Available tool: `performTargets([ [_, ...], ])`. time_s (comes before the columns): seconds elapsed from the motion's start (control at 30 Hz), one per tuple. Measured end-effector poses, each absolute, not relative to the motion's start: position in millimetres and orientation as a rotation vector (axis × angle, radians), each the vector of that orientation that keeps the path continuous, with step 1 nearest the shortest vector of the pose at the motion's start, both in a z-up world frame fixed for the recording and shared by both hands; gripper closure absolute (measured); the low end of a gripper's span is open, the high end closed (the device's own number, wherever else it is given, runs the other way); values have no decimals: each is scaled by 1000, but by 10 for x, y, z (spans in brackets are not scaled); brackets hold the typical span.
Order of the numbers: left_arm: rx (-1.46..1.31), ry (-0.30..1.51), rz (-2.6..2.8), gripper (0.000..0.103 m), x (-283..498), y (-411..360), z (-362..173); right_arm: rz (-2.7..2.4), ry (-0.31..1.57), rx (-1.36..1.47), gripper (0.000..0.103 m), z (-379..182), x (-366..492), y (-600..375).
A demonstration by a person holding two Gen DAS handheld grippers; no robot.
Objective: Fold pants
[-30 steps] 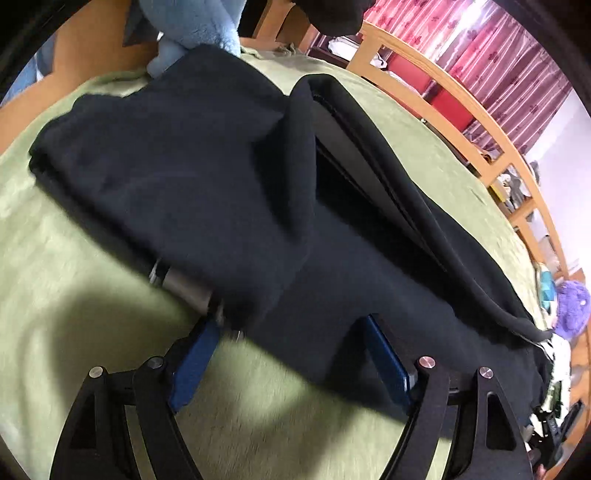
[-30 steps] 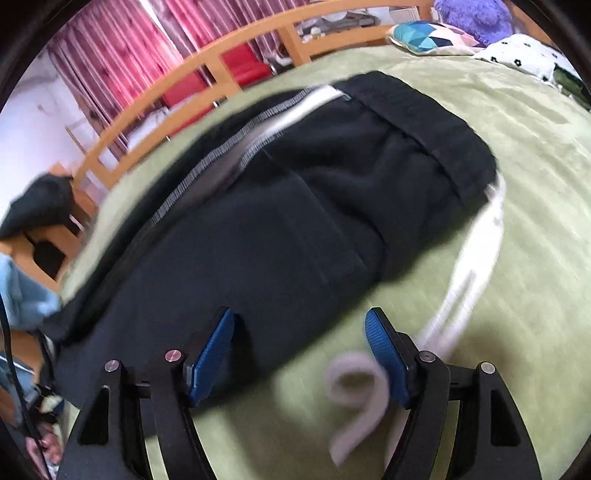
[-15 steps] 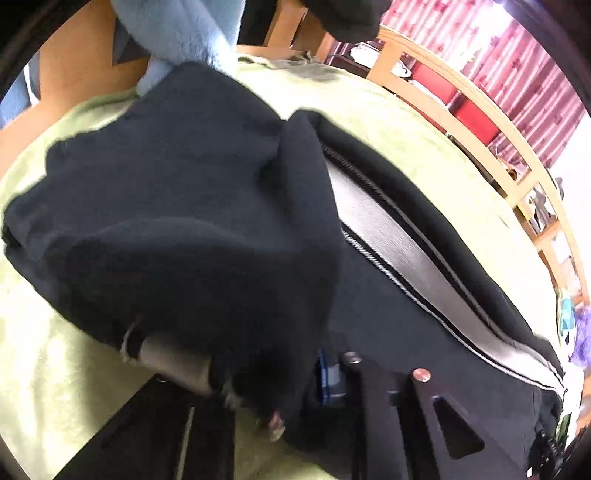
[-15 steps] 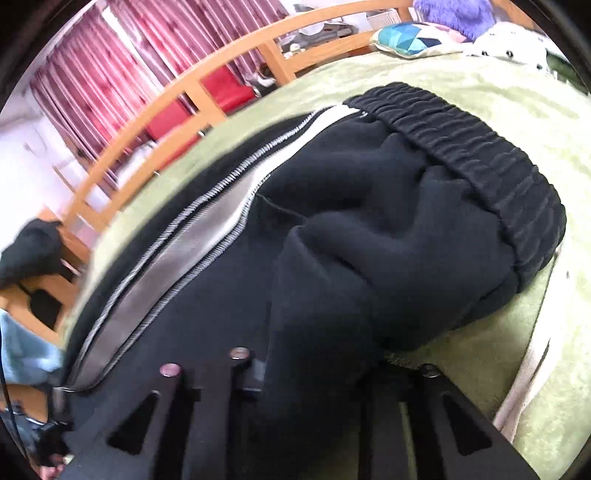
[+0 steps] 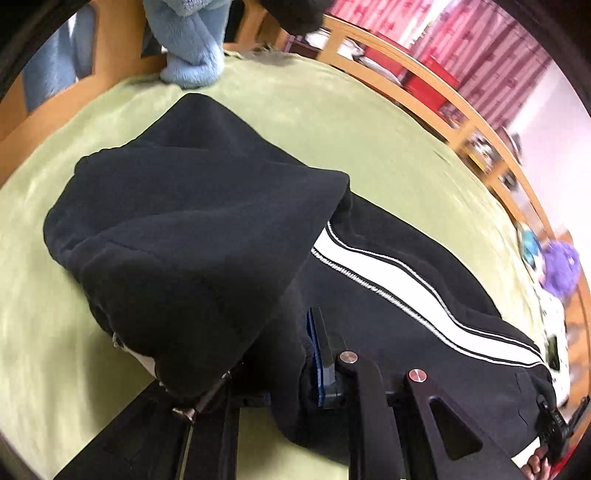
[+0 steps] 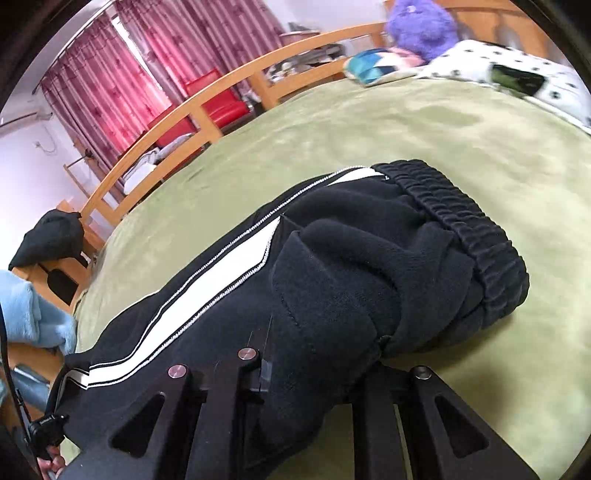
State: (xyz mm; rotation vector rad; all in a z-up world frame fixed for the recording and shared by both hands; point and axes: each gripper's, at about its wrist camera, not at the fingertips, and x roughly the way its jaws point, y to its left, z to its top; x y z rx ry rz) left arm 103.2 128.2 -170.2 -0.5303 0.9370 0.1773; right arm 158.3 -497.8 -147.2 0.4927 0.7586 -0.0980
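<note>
Black track pants (image 5: 192, 236) with a white side stripe (image 5: 406, 295) lie on a green bed cover. My left gripper (image 5: 273, 369) is shut on the near edge of the leg end, whose cloth bunches over the fingers. My right gripper (image 6: 317, 373) is shut on the pants (image 6: 332, 280) just below the ribbed waistband (image 6: 472, 236). Both ends are raised off the bed and the cloth hides the fingertips.
The green bed cover (image 5: 332, 122) spreads all around, also in the right wrist view (image 6: 369, 129). A blue plush (image 5: 192, 48) sits at the far edge. A wooden rail (image 6: 229, 92), red curtains, a purple plush (image 6: 421, 26) and a spotted pillow (image 6: 517, 77) lie beyond.
Both grippers went from open to shut on the pants' near edge. Both ends have since been lifted and drawn back, showing more bed beyond.
</note>
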Motion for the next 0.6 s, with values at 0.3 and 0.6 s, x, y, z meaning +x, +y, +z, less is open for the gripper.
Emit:
performTargets([
  [0.3,-439,1044,81,71,250,813,-1776,-123,911,512,75,-1666,591,-5766],
  [0.6,-403,973,42,43,-336,1325,-1339,-172,877,394,49,-1409,36,-5431],
])
